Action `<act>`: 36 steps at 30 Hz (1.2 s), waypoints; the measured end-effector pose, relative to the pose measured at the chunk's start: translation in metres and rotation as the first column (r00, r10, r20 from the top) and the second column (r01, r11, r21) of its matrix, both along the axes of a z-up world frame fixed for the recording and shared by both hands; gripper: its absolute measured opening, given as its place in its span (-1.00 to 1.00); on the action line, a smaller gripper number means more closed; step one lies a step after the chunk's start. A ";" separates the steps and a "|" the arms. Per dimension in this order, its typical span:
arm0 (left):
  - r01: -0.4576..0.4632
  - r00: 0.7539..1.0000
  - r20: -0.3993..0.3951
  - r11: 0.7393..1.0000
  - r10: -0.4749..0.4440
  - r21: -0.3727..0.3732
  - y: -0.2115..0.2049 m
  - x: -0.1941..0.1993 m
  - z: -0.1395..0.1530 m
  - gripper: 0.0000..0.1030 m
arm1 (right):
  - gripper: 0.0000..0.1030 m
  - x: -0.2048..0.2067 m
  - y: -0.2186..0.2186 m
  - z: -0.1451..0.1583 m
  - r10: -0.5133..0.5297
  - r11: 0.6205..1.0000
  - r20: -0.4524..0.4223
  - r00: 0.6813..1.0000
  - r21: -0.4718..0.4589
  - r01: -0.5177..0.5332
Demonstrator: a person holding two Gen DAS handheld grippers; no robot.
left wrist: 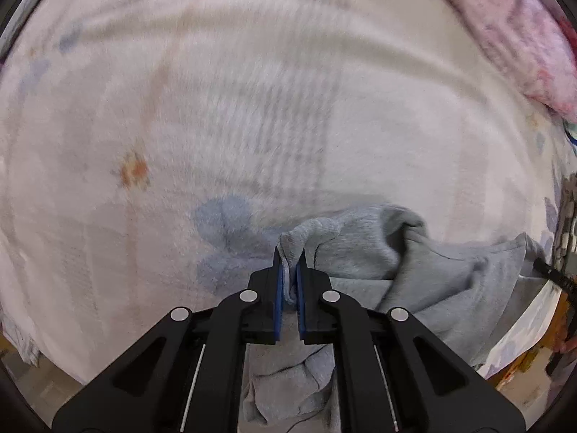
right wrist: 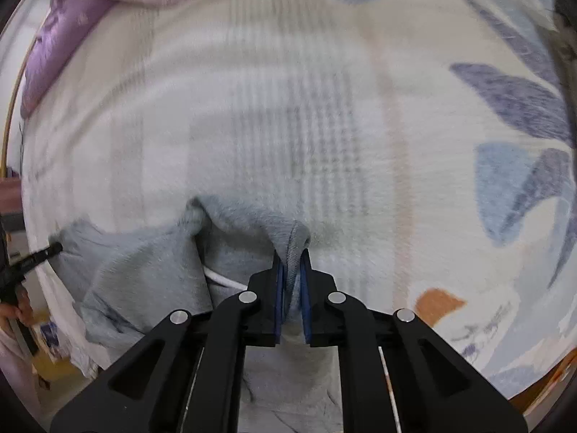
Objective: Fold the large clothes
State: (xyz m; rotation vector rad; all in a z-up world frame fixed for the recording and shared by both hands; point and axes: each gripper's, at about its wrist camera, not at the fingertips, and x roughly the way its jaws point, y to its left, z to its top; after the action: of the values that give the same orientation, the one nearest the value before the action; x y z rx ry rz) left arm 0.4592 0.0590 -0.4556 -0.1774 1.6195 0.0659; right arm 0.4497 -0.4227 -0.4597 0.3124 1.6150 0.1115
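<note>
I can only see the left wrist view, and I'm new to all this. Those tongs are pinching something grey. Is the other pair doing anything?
Observer: Yes. The right tongs are shut on a ribbed edge of the same grey garment.
Operator: Anything else on that garment I can't see?
Observer: A white cord shows beside the right tongs, lying on the grey fabric.
Operator: And around it, what's there?
Observer: The bedspread has large dark blue leaf shapes on its right side, and a purple cloth lies at the upper left.
</note>
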 end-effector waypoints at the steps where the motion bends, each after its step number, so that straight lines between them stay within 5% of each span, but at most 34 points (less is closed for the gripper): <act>1: 0.016 1.000 0.022 1.000 -0.016 0.013 -0.005 0.000 0.009 -0.88 | -0.86 0.001 -0.004 0.007 -0.008 1.000 0.013 1.000 0.009 0.008; 10: -0.015 0.968 0.252 1.000 0.018 -0.011 -0.008 0.058 0.091 -0.88 | -0.86 0.056 -0.018 0.082 -0.040 0.999 0.218 0.975 0.005 0.040; 15: 0.055 0.939 0.338 0.998 -0.058 0.018 -0.033 0.090 0.123 -0.88 | -0.85 0.078 -0.007 0.120 0.001 1.000 0.313 0.950 -0.017 0.004; 22: 0.135 0.908 0.380 0.983 -0.173 0.124 -0.043 0.003 0.135 -0.89 | -0.85 -0.011 -0.008 0.135 0.034 0.999 0.385 0.922 0.006 -0.040; 28: 0.069 0.963 0.255 0.994 -0.088 0.082 -0.025 -0.088 0.098 -0.90 | -0.84 -0.104 -0.015 0.095 0.012 1.000 0.268 0.963 0.007 -0.015; 32: -0.016 0.992 0.125 0.999 0.009 0.049 -0.016 -0.136 0.055 -0.89 | -0.84 -0.149 -0.007 0.041 0.052 0.997 0.087 0.995 -0.058 -0.047; 36: -0.046 0.997 -0.063 0.994 0.052 0.094 -0.015 -0.170 -0.005 -0.86 | -0.78 -0.179 0.014 -0.006 0.102 0.987 -0.106 0.989 -0.112 -0.114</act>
State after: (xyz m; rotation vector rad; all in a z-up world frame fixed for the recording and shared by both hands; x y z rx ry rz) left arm 0.2890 0.0435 -0.4605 -0.1448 1.6732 0.1863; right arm 0.2705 -0.4082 -0.4654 0.1414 1.7303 0.0840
